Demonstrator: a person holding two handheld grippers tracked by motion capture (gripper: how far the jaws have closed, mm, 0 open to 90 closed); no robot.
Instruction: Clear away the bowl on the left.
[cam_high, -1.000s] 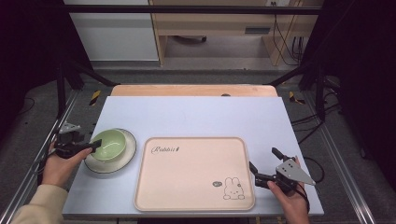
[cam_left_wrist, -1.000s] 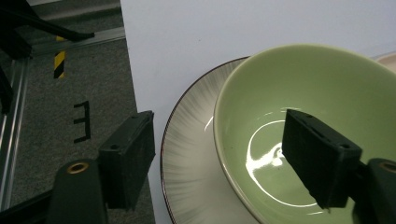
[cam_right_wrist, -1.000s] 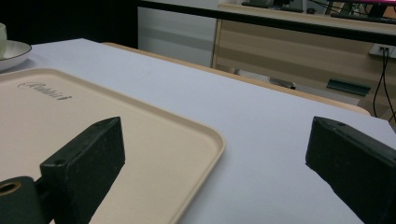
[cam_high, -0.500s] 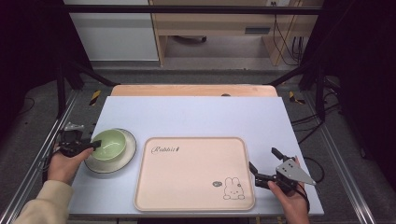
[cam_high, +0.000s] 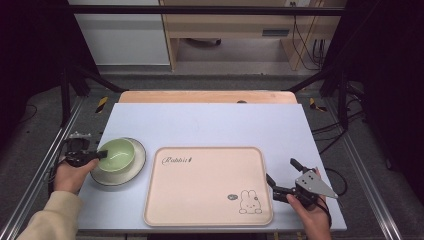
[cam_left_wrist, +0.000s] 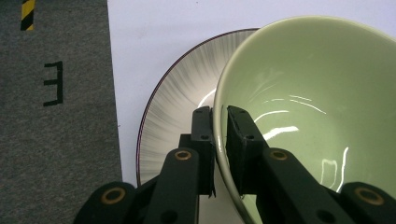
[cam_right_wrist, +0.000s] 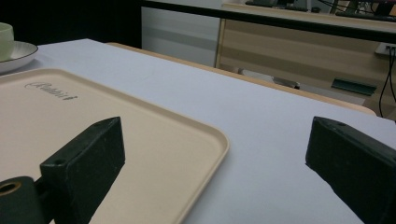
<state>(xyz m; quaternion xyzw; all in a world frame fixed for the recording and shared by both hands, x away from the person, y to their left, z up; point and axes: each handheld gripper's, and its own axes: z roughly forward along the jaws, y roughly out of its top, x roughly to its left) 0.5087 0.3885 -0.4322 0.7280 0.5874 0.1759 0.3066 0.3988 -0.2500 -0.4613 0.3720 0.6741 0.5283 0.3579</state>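
A pale green bowl stands on a white plate with a dark rim at the table's left. My left gripper has just been closing and is shut on the bowl's left rim, one pad inside the wall and one outside. A beige tray with a rabbit drawing lies in the middle. At the tray's right edge my right gripper stands open, nothing between its jaws.
The pale table top ends at a wooden strip at the back. Grey carpet with a yellow-black tape mark lies beyond the table's left edge. Dark frame rails run along both sides.
The left gripper's jaws have closed onto the bowl's rim. The left hand shifted slightly; the right hand and gripper have stayed still.
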